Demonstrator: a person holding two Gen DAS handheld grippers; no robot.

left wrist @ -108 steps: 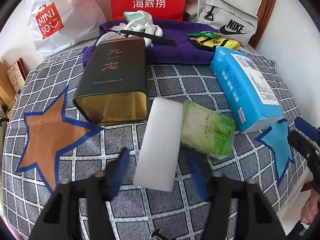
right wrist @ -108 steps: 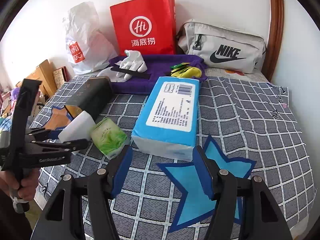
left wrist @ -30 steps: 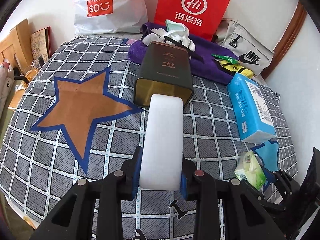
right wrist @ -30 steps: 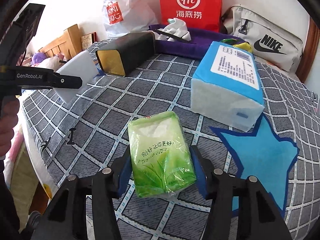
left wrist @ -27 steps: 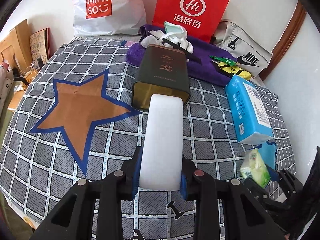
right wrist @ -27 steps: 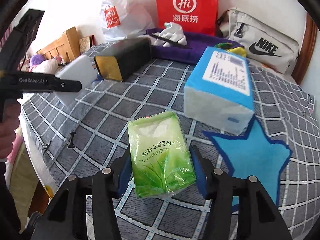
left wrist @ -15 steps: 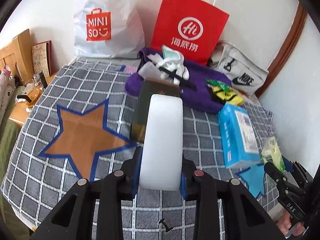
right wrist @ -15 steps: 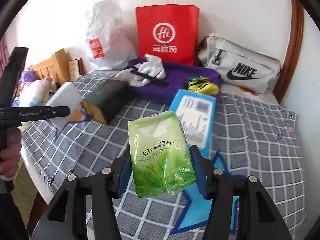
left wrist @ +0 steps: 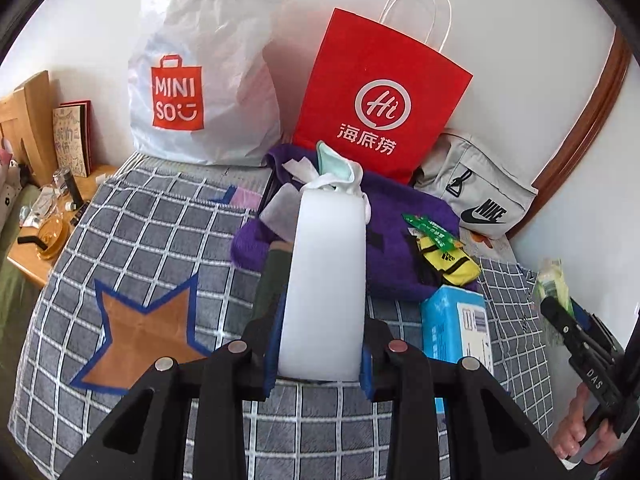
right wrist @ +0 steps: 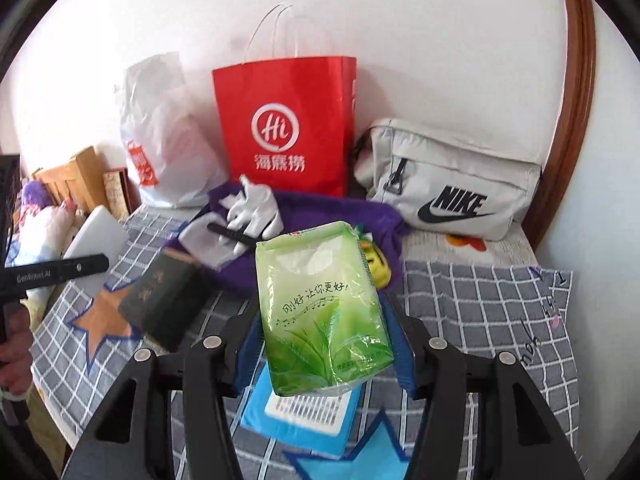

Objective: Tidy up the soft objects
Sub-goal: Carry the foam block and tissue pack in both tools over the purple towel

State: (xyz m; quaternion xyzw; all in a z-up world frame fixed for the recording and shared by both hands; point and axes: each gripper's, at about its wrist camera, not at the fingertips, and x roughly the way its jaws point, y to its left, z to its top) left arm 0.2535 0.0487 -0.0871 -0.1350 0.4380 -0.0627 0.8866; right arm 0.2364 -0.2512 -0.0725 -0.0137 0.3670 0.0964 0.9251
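Observation:
A white foam block [left wrist: 326,280] stands up between the pads of my left gripper [left wrist: 320,354], which is shut on it and held above the checked bedspread [left wrist: 160,224]. That block [right wrist: 100,236] also shows at the left of the right wrist view. My right gripper [right wrist: 324,350] is shut on a green tissue pack [right wrist: 320,312], lifted high over the bed. The same green pack [left wrist: 554,284] and a hand [left wrist: 580,436] appear at the right edge of the left wrist view. The blue tissue pack [right wrist: 304,416] lies on the bed below the green one.
At the back stand a red paper bag [left wrist: 380,108], a white plastic bag [left wrist: 204,80] and a grey Nike bag [right wrist: 448,188]. A purple towel [left wrist: 400,240] carries white gloves [right wrist: 252,208] and yellow socks [left wrist: 448,260]. A dark tin [right wrist: 164,300] lies near the orange star [left wrist: 144,332].
Both grippers rose from the bed with their loads. The bags at the back now fill more of each view, and the dark tin is mostly hidden behind the foam block.

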